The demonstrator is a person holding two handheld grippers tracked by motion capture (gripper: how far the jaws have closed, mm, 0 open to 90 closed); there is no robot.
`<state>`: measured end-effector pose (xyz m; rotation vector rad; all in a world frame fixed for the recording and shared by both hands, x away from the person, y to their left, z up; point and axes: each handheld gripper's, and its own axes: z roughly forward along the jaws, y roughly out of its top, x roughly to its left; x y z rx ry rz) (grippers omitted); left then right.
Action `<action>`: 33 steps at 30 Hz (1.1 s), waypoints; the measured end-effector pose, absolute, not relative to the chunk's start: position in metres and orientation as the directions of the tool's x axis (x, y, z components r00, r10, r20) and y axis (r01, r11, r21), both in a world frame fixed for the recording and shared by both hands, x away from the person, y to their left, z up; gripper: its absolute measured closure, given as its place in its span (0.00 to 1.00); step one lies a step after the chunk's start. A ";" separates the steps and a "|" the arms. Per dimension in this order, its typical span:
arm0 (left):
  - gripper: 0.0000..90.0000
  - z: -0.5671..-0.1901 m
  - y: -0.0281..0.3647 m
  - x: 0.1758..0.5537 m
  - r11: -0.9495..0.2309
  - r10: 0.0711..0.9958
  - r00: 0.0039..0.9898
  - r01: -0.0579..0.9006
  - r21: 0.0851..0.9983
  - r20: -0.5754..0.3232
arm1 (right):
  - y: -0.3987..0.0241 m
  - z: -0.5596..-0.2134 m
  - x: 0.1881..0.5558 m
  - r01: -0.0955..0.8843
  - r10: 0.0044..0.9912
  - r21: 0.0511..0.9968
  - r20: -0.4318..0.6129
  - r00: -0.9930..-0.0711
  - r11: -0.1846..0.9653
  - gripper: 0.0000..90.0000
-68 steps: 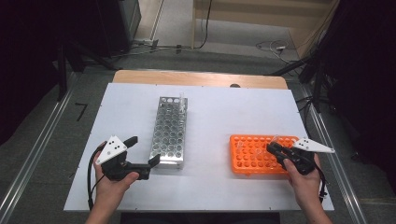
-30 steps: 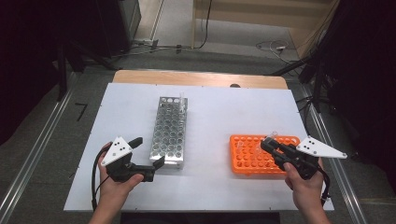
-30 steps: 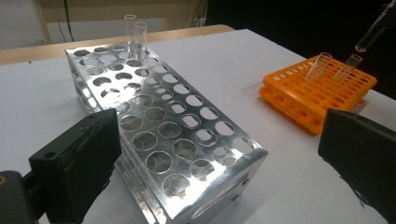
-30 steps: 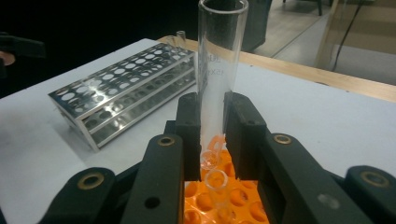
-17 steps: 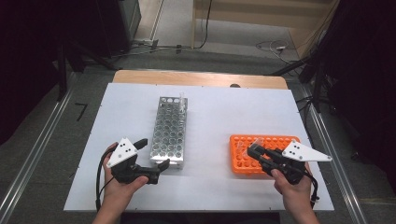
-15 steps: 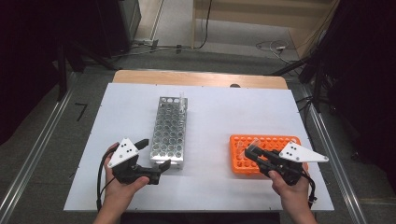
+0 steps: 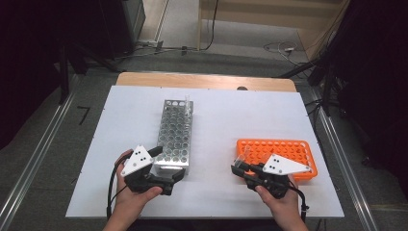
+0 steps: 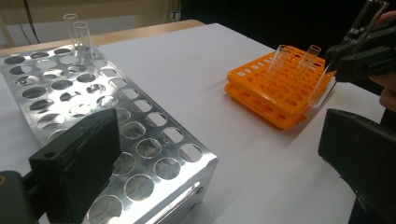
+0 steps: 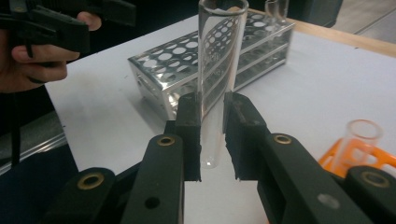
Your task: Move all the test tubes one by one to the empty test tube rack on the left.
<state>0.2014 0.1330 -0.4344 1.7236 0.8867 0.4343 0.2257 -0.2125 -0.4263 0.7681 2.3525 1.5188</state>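
Black tools point(image 7: 179, 174), white three-cornered plates

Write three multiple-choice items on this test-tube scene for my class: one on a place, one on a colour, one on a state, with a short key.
1. Where does the steel rack stand relative to the orange rack in the high view?
A. to its left
B. to its right
C. on top of it

2. What colour is the plastic rack near the right gripper?
A. blue
B. orange
C. green

3. What is the state of the right gripper?
A. open and empty
B. shut on a glass test tube
C. shut on the steel rack

Key:
1 A, the high view shows the steel rack left of the orange one, with bare table between them.
2 B, the rack is bright orange in the high view and in the left gripper view.
3 B, in the right gripper view both jaws press on the upright glass test tube.
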 end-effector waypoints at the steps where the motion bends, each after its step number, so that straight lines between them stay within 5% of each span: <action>1: 0.00 -0.434 0.132 0.201 -0.126 0.740 0.658 0.343 0.931 -0.142 | -0.210 -0.427 0.225 0.293 0.538 0.898 0.077 -0.840 0.329 0.82; 22: 0.07 -0.434 0.087 0.197 -0.149 0.616 0.765 0.344 0.927 -0.185 | -0.179 -0.446 0.217 0.299 0.459 0.871 0.098 -0.883 0.390 0.82; 33: 0.38 -0.433 0.066 0.192 -0.171 0.568 0.802 0.332 0.928 -0.182 | -0.169 -0.451 0.213 0.286 0.426 0.862 0.092 -0.900 0.419 0.82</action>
